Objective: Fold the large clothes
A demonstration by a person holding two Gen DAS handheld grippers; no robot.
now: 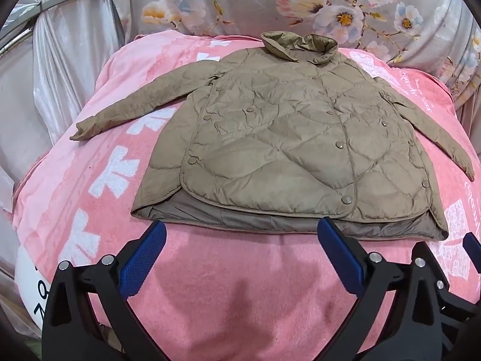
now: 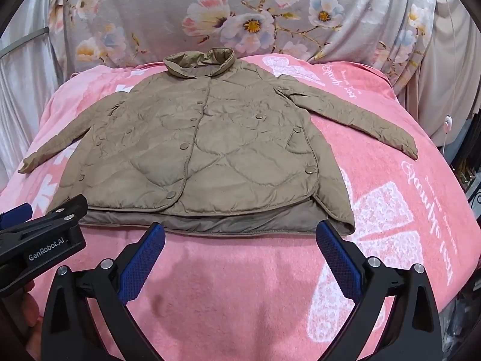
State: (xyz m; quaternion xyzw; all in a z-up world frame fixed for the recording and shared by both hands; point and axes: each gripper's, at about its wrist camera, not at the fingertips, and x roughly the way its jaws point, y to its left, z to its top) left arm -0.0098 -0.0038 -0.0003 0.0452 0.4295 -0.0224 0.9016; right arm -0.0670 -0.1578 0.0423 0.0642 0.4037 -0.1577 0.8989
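The far edge of the pink blanket (image 1: 90, 138) hides behind the brown puffy jacket (image 1: 279, 138). The soft blanket has white shapes on it. A flowery gray cloth (image 2: 168, 21) hangs at the far side. The jacket lies flat in the middle, buttoned, sleeves spread left and right. The left gripper (image 1: 242, 258) and right gripper (image 2: 240, 258) are both wide apart, holding nothing, near its bottom edge.

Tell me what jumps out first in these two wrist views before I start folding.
The tan quilted jacket dominates, lying flat and buttoned, sleeves spread, on the pink blanket. Behind it hangs a grey floral cloth. The left gripper and right gripper sit open just short of the hem, holding nothing.
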